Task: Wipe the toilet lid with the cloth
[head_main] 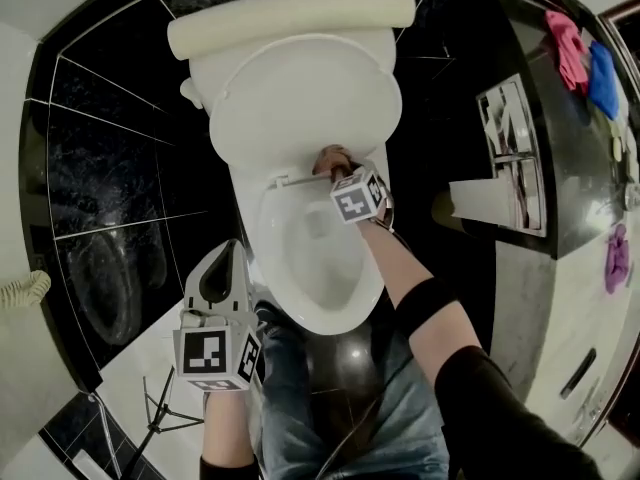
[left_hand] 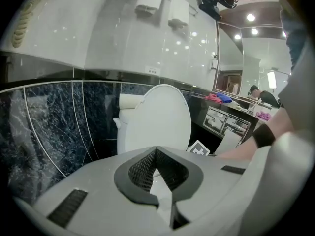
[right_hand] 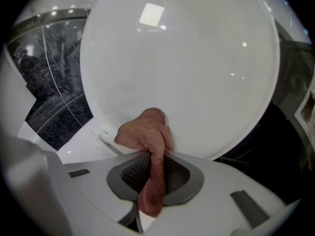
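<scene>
**A:** Where is the cloth (right_hand: 150, 132)?

**B:** It's a reddish-brown rag pinched in the right gripper (right_hand: 151, 183). The jaws close on a strip of it that hangs down between the pads, and the bunched end sticks out in front.

**A:** And against the toilet lid (right_hand: 182, 58)?

**B:** The lid stands raised and leans back on the tank (head_main: 290, 23). The bunched end meets the lid's inner face low down, just above the hinge. From the head view it sits slightly right of the middle.

**A:** What is under it?

**B:** The open bowl (head_main: 320, 258), white like the lid. The right forearm reaches across the bowl's right rim, with the marker cube (head_main: 358, 196) just behind the jaws.

**A:** And the left gripper (head_main: 224, 273)?

**B:** Its jaws are pressed together with nothing between them. It is held off the bowl's left front, well apart from the lid, and points toward the toilet.

**A:** What is around that?

**B:** Dark marbled tiles (head_main: 110, 168) on the wall behind and beside the toilet. A paper roll (head_main: 480, 200) hangs to the right. Further right is a counter (head_main: 590, 218) with pink, blue and purple cloths lying on it.
</scene>
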`<state>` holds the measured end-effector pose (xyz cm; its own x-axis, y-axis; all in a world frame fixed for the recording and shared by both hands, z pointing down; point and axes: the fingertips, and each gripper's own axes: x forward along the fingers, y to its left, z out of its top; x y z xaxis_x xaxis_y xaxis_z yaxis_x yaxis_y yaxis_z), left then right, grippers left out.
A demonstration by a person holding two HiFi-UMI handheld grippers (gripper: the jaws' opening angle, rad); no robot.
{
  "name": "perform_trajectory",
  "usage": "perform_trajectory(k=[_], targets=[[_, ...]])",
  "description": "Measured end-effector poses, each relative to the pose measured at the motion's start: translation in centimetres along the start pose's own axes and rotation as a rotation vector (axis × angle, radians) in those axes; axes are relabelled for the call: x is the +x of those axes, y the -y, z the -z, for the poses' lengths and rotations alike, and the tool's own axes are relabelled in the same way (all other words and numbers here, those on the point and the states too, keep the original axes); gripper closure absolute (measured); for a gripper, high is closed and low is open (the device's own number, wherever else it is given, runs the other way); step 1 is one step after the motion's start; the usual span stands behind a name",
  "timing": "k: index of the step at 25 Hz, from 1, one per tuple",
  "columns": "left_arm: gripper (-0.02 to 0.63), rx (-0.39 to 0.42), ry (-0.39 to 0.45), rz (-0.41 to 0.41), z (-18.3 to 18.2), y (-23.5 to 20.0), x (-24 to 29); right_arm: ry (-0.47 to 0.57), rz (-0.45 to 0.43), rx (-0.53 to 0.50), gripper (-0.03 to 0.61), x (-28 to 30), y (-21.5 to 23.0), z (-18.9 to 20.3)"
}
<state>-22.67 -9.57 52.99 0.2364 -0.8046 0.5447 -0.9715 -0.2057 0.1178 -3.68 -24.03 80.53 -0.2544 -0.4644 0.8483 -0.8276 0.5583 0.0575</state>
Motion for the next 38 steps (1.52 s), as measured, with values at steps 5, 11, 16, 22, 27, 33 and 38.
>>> perform_trajectory(k=[5,11,16,22,27,33,38], targets=[[0.612,-0.008,-0.015,0.027,-2.4,1.7,0.0,0.217,-0.043,-0.074,0.506,-9.2,-2.1,-8.7],[0.612,-0.039,0.002,0.044,-6.2,2.8,-0.6,0.469,-0.001,-0.203,0.506,-21.2,-0.9,-21.8],[0.612,-0.057,0.019,0.041,-7.9,2.4,-0.9,0.548,0.031,-0.280,0.505,-24.0,-0.6,-27.6],[0.612,-0.047,0.044,0.040,-8.4,2.2,-0.8,0.532,0.061,-0.188,0.506,-22.6,2.1,-27.4],[0.612,-0.051,0.029,0.040,-7.5,2.7,-0.1,0.484,0.105,-0.084,0.506,-21.5,5.1,-24.2],[0.612,-0.042,0.003,0.054,-6.7,3.8,1.0,0.412,0.137,0.003,0.506,-19.3,8.1,-19.5],[0.612,-0.031,0.000,0.054,-6.0,4.1,1.6,0.338,0.140,0.092,0.506,-16.1,9.6,-14.7]])
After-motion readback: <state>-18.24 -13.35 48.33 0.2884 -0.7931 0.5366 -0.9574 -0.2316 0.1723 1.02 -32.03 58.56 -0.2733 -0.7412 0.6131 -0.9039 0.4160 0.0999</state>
